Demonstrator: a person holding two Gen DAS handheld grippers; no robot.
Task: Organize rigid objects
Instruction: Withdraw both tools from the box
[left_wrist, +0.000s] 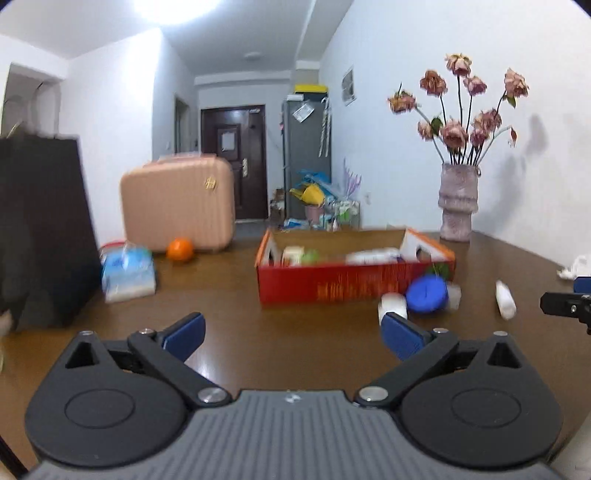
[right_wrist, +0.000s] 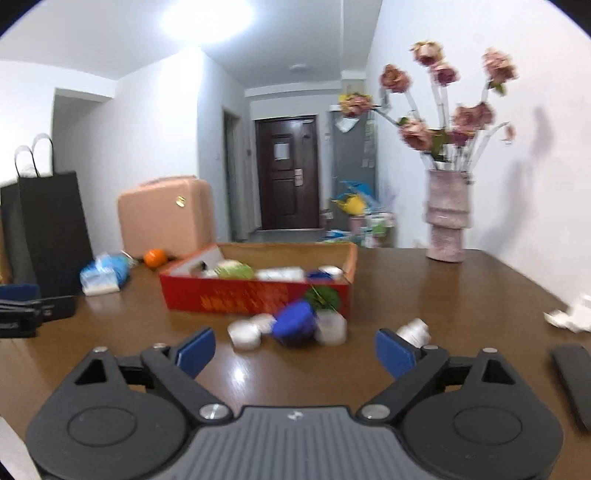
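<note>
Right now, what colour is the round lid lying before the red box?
Blue lid, seen best in the left wrist view.

We're in someone's home, a lived-in apartment room opening onto a hallway. The brown wooden table (left_wrist: 295, 332) anchors everything: a vase of dried roses (left_wrist: 458, 201) stands at its far right corner by the white wall, a pink suitcase (left_wrist: 177, 206) sits at its far left edge, and beyond it the hall runs to a dark front door (left_wrist: 236, 158) (household clutter piled near a grey cabinet (left_wrist: 306, 147)).
</note>
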